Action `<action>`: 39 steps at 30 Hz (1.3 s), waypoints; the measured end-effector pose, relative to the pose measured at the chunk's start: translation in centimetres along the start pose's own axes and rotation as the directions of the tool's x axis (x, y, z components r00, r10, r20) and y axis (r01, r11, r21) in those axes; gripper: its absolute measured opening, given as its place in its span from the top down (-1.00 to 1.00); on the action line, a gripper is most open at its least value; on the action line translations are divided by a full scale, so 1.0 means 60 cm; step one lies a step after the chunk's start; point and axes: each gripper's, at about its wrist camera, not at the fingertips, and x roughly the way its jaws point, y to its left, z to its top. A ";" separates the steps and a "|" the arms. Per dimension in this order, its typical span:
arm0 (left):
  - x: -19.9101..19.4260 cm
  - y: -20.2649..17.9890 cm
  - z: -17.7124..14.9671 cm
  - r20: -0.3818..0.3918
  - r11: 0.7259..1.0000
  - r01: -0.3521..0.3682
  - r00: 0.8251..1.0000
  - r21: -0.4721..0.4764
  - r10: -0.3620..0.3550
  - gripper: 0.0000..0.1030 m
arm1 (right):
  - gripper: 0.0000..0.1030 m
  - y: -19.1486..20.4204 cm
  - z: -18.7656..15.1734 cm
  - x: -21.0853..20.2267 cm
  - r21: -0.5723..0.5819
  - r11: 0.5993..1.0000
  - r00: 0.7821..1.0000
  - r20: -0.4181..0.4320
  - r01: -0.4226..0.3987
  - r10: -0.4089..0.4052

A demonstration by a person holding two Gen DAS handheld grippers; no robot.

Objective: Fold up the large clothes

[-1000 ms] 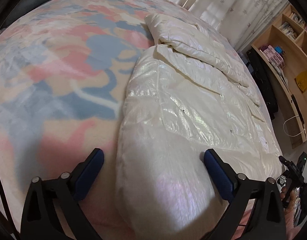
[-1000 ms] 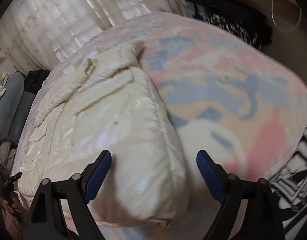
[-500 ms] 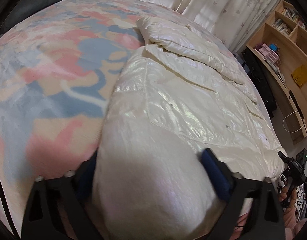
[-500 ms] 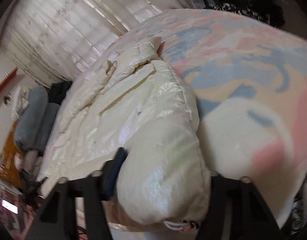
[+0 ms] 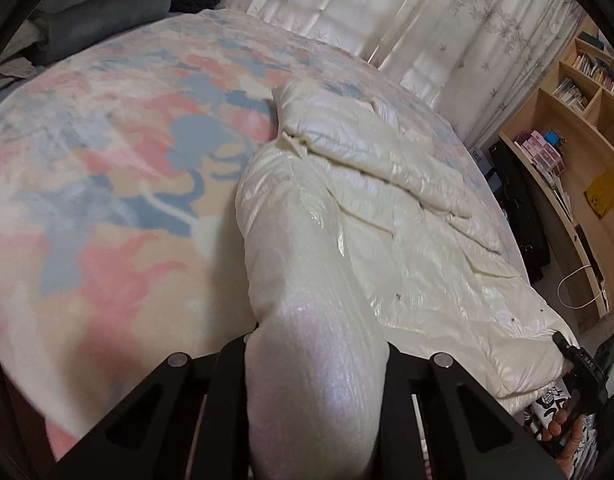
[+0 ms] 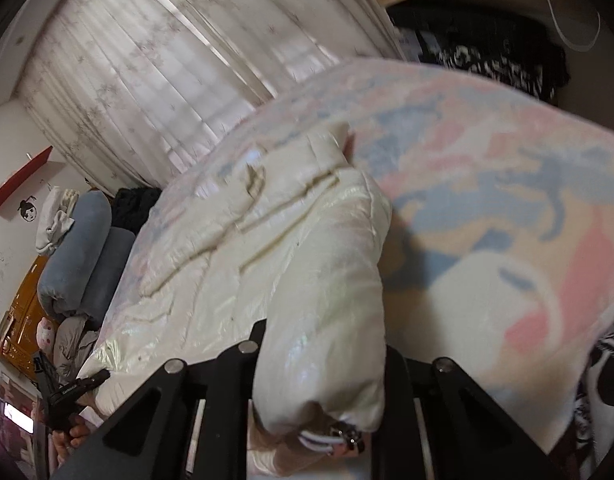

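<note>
A cream, shiny puffer jacket [image 5: 407, 216] lies spread on a bed covered by a pink, blue and beige blanket [image 5: 107, 208]. My left gripper [image 5: 317, 344] is closing, its jaws pinching a bunched near corner of the jacket that rises off the bed. In the right wrist view the jacket [image 6: 307, 240] is gathered the same way: my right gripper [image 6: 323, 344] is closing on the other near corner, by the striped hem with a metal snap [image 6: 343, 438]. The blue pads are hidden by fabric. Each view shows the other gripper held in a hand [image 5: 579, 364].
White curtains [image 5: 367, 8] hang behind the bed. A wooden bookshelf [image 5: 567, 128] and dark clothes [image 5: 515, 208] stand to the right of it. Rolled grey-blue bedding [image 6: 79, 248] lies at the bed's head, by an orange cabinet [image 6: 19, 320].
Both grippers went from wide open around the jacket's near corners to pinched on them. Both corners have been raised, and the fabric now bulges up between the jaws.
</note>
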 end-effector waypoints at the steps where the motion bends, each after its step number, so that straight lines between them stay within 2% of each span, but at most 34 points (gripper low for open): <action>1: -0.014 -0.003 0.000 0.000 1.000 0.004 1.000 -0.009 -0.004 0.77 | 0.66 0.004 0.004 -0.008 -0.005 1.000 1.000 0.011 -0.002 0.002; 8: -0.124 -0.021 -0.006 0.035 0.998 0.049 0.998 -0.046 -0.048 0.77 | 0.67 0.035 0.011 -0.100 -0.042 0.999 0.992 0.120 -0.033 0.038; 14: -0.152 -0.018 0.017 0.038 0.988 0.115 0.993 -0.102 -0.111 0.77 | 0.67 0.040 0.030 -0.121 -0.012 0.997 0.983 0.162 -0.081 0.082; 21: -0.105 -0.030 0.096 0.043 0.967 0.176 0.984 -0.183 -0.171 0.76 | 0.66 0.049 0.088 -0.078 0.048 0.990 0.978 0.172 -0.130 0.120; 25: -0.049 -0.046 0.182 0.084 0.968 0.169 0.984 -0.187 -0.156 0.75 | 0.65 0.060 0.151 -0.023 0.063 0.990 0.978 0.175 -0.127 0.114; 30: 0.050 -0.061 0.292 0.108 0.967 0.136 0.988 -0.215 -0.115 0.63 | 0.55 0.082 0.257 0.087 0.069 0.992 0.984 0.151 -0.101 0.090; 31: 0.081 -0.063 0.320 0.111 0.967 0.126 0.988 -0.220 -0.104 0.60 | 0.51 0.085 0.273 0.106 0.071 0.993 0.986 0.145 -0.091 0.080; 33: 0.121 -0.060 0.359 0.108 0.962 0.119 0.990 -0.245 -0.095 0.28 | 0.41 0.090 0.323 0.167 0.091 0.994 0.991 0.124 -0.059 0.047; 34: 0.145 -0.055 0.380 0.104 0.954 0.121 0.990 -0.273 -0.095 0.16 | 0.25 0.090 0.335 0.186 0.101 0.993 0.992 0.113 -0.059 0.048; 35: 0.167 -0.049 0.397 0.098 0.945 0.131 0.990 -0.301 -0.106 -0.03 | -0.02 0.090 0.352 0.213 0.119 0.991 0.995 0.093 -0.054 0.043; 36: 0.187 -0.044 0.411 0.087 0.936 0.134 0.990 -0.325 -0.112 -0.15 | -0.21 0.089 0.368 0.238 0.137 0.989 0.997 0.067 -0.052 0.043; 37: 0.206 -0.039 0.422 0.075 0.929 0.130 0.991 -0.347 -0.111 -0.20 | -0.55 0.089 0.381 0.259 0.145 0.988 0.997 0.052 -0.059 0.052; 38: 0.223 -0.034 0.431 0.064 0.923 0.128 0.992 -0.362 -0.112 -0.34 | -0.69 0.089 0.391 0.277 0.150 0.987 0.997 0.051 -0.063 0.056; 39: 0.234 -0.027 0.437 0.063 0.921 0.125 0.992 -0.369 -0.110 -0.48 | -0.70 0.089 0.397 0.291 0.149 0.987 0.997 0.051 -0.064 0.057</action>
